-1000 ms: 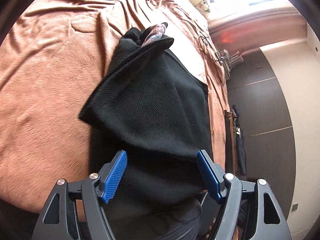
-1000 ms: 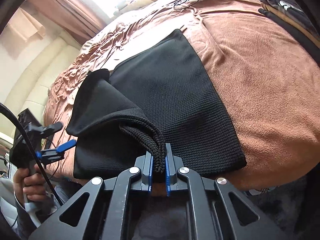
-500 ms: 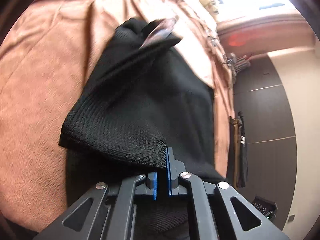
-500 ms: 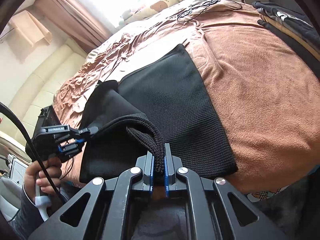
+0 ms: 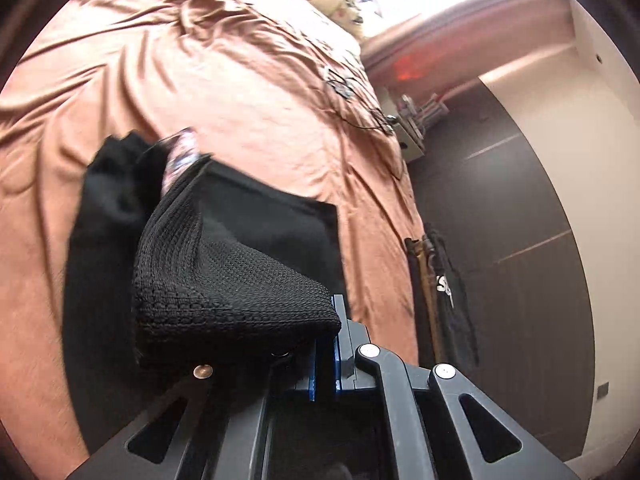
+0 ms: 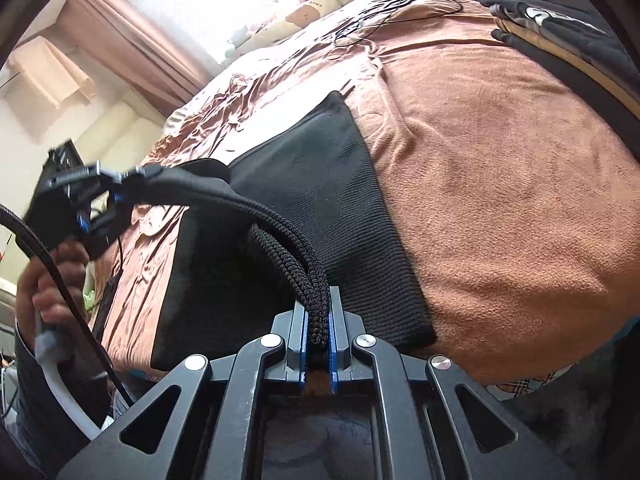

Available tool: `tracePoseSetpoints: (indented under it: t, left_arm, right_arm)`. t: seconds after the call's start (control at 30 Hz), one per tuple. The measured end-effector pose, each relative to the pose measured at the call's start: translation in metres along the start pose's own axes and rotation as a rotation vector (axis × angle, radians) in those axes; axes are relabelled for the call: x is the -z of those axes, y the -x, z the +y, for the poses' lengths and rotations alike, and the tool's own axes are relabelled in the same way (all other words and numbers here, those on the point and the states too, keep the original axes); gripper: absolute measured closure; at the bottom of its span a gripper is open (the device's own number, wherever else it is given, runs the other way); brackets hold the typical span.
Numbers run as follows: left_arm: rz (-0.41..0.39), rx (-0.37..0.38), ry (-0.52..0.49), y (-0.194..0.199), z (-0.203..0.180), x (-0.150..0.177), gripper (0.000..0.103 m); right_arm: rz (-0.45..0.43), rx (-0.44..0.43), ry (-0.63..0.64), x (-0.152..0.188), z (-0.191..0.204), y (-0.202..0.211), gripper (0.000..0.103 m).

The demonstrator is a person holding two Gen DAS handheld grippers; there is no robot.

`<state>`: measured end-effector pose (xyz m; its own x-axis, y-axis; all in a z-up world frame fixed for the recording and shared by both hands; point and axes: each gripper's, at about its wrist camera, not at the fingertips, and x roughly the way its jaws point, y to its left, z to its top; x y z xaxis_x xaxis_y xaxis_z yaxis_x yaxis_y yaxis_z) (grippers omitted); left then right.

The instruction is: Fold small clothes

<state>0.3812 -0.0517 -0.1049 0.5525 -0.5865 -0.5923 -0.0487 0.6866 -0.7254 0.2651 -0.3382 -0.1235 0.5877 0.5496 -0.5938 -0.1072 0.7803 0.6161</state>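
Coarse matt black knit garment [image 6: 320, 184]; brown bedcover [image 6: 500, 184], apparently soft, napped cloth.

Brown blanket [image 6: 500, 184] right of black knit garment [image 6: 320, 184] bare, passable. Cables [image 6: 376, 20] at far edge. Folded dark clothes [image 6: 560, 36] block far right corner. Left side: wrinkled, unobstructed.

No text reads clearly. White lettering shows on the dark folded clothes [image 6: 560, 16] at the bed's far right and on a hanging garment [image 5: 444, 284], both illegible.
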Motion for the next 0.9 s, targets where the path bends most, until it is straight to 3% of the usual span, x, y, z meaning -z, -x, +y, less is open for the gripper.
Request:
tracePoseSetpoints:
  t: [0.33, 0.83, 0.87, 0.9]
  left_arm:
    - [0.076, -0.028, -0.113, -0.061, -0.039, -0.023, 0.098]
    - [0.181, -0.088, -0.168, -0.145, -0.045, -0.042, 0.097]
    - [0.190, -0.085, -0.160, -0.146, -0.044, -0.044, 0.092]
    - [0.194, -0.080, -0.150, -0.145, -0.042, -0.045, 0.080]
  right_arm:
    - [-0.010, 0.004, -0.030, -0.002, -0.015, 0.008, 0.099]
    - [0.035, 0.038, -0.060, -0.007, -0.030, -0.013, 0.099]
    - [0.037, 0.038, -0.060, -0.007, -0.030, -0.013, 0.099]
    - [0.039, 0.039, -0.059, -0.007, -0.030, -0.013, 0.099]
